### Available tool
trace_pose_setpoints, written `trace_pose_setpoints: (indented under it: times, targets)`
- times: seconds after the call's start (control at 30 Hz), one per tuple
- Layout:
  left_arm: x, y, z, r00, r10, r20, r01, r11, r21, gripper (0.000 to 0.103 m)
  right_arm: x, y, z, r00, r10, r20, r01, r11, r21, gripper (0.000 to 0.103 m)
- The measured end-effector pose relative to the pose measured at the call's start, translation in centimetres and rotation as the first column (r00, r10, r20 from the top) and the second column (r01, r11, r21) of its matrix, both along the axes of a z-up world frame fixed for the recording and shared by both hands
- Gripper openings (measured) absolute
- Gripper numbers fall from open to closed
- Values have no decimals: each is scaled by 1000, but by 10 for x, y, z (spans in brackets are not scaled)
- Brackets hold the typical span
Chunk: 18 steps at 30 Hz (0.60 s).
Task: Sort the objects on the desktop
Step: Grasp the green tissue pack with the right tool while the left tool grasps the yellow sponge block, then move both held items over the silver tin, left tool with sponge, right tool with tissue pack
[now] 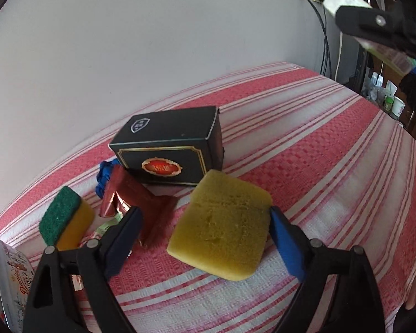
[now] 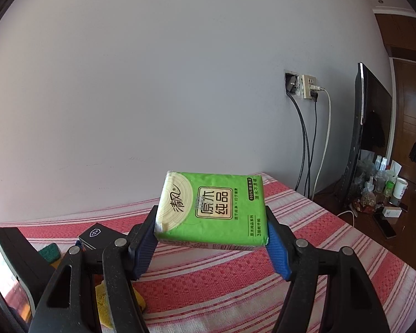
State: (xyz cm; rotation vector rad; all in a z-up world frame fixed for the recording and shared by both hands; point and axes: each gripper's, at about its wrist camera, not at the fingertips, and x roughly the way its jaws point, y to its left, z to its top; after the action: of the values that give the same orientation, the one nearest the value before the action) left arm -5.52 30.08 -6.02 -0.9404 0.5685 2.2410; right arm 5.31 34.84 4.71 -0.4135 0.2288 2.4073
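Yellow sponge (image 1: 222, 230) lies flat on the red-and-white striped cloth (image 1: 332, 172) of the worktop, between the blue-padded fingers of the left claw (image 1: 205, 230), which tilts down over it. Its jaws stand wide; the right pad sits at the sponge's edge, the left one apart from it, so nothing is pinched. Behind the sponge stands a black box (image 1: 169, 149); to the left lie a red foil packet (image 1: 136, 205), a green-topped scrubber (image 1: 65, 219) and a blue thing (image 1: 105, 177) I cannot make out. The right claw (image 2: 212, 238) is raised off the cloth, pointing nearly level, clamped on a green tissue pack (image 2: 212, 211).
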Motion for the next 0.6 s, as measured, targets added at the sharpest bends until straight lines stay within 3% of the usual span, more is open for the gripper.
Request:
trace_pose_setpoints:
  times: [0.07, 0.1, 0.2, 0.37, 0.6]
  targets:
    - [5, 3, -1, 1000, -25, 13, 26, 1000, -9, 63, 1, 1, -1, 1000, -5, -5, 5, 1000, -14, 71]
    - [9, 5, -1, 999, -39, 12, 40, 999, -9, 60, 1, 0, -1, 1000, -6, -5, 6, 1000, -13, 71]
    - [12, 3, 2, 999, -26, -30, 26, 1000, -9, 57, 0, 2, -2, 1000, 4, -1, -4, 1000, -10, 71]
    - [28, -26, 29, 986, 47, -162, -20, 986, 164, 57, 1, 2, -2, 1000, 18, -20, -18, 1000, -19, 71]
    - [41, -96, 60, 948, 192, -252, -113, 948, 297, 57, -4, -6, -5, 995, 92, -30, -92, 996, -16, 71]
